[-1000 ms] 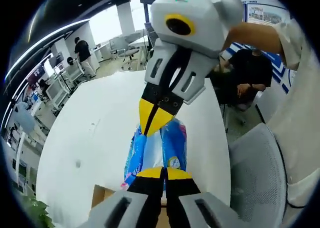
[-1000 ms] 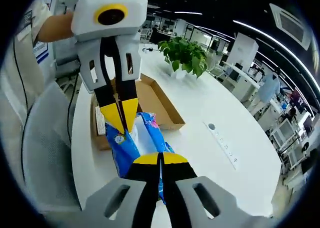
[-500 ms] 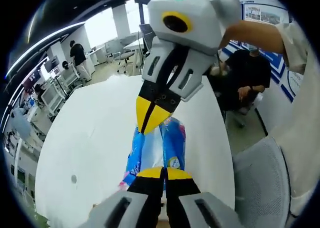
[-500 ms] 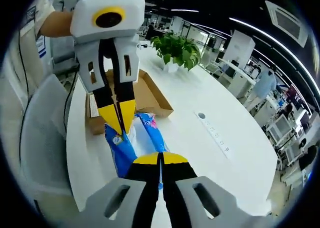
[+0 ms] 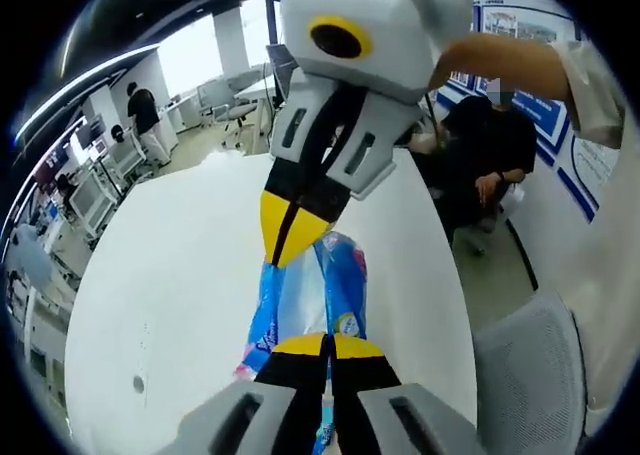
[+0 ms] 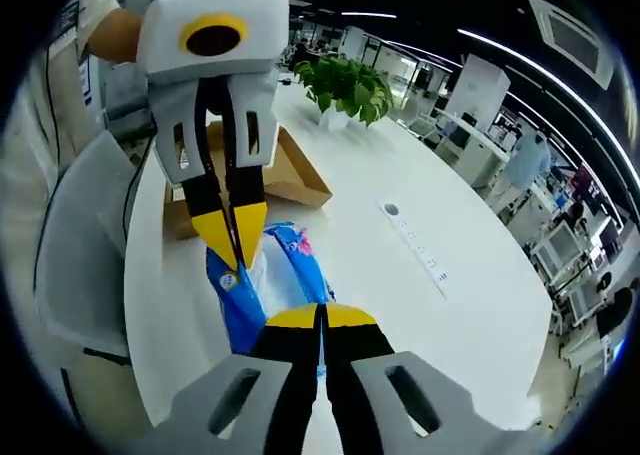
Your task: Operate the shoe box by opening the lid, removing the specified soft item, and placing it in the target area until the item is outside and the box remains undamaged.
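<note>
The blue-and-white soft plastic pack [image 6: 268, 280] was out of the open brown cardboard box [image 6: 285, 170], pinched by left gripper [image 6: 235, 255] and right gripper [image 6: 320, 317], not yet placed.

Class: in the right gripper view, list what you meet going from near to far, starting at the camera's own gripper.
Right gripper → blue soft pack → left gripper → open cardboard box → potted plant.

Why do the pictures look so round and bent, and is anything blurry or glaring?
Left gripper view: fisheye bends the white table; bright windows wash out at upper left. Right gripper view: ceiling light strips curve and glare; far desks look soft, while the blue pack and plant stay sharp.
</note>
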